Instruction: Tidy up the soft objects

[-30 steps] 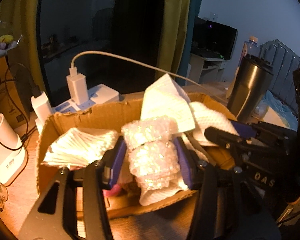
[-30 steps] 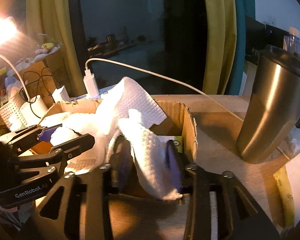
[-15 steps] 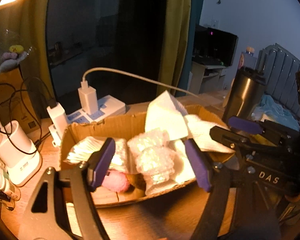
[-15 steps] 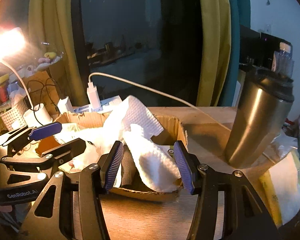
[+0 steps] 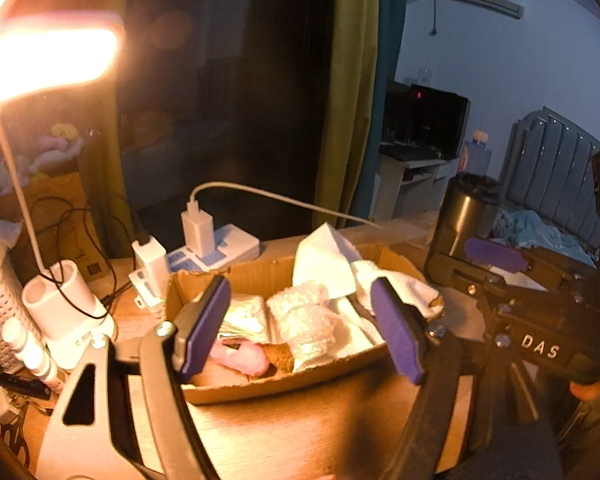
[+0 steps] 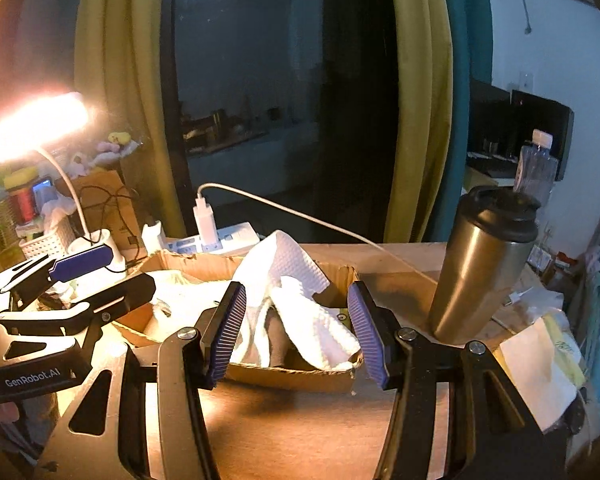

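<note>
**Soft Things Boxed, Both Grippers Free**

The wooden table [image 6: 308, 432] carries one shallow cardboard box [image 5: 284, 384], which fills the middle of both wrist views. Judging by how things lie, the sorting looks nearly finished: every soft object I can see already sits inside the box, and none lies loose on the bare wood in front of it. What may remain is tidying, since one white paper towel [image 6: 300, 304] drapes over the box's near wall at its 3 o'clock end.

Counted by size: one steel tumbler [image 6: 480, 264] stands at 3 o'clock of the box, well apart from it. One white power strip [image 5: 220, 248] sits at 12 o'clock, with two chargers plugged in. In the box I count one bubble-wrap roll [image 5: 304, 324] at centre, one pack of cotton swabs [image 5: 244, 320] at 9 o'clock of it, and one pink soft piece [image 5: 244, 360] at 7 o'clock. The towels may number two or three; I cannot tell.

The left gripper [image 5: 300, 328] hangs before the box, jaws spread wide, holding nothing. The right gripper [image 6: 296, 336] is likewise spread and empty.
</note>
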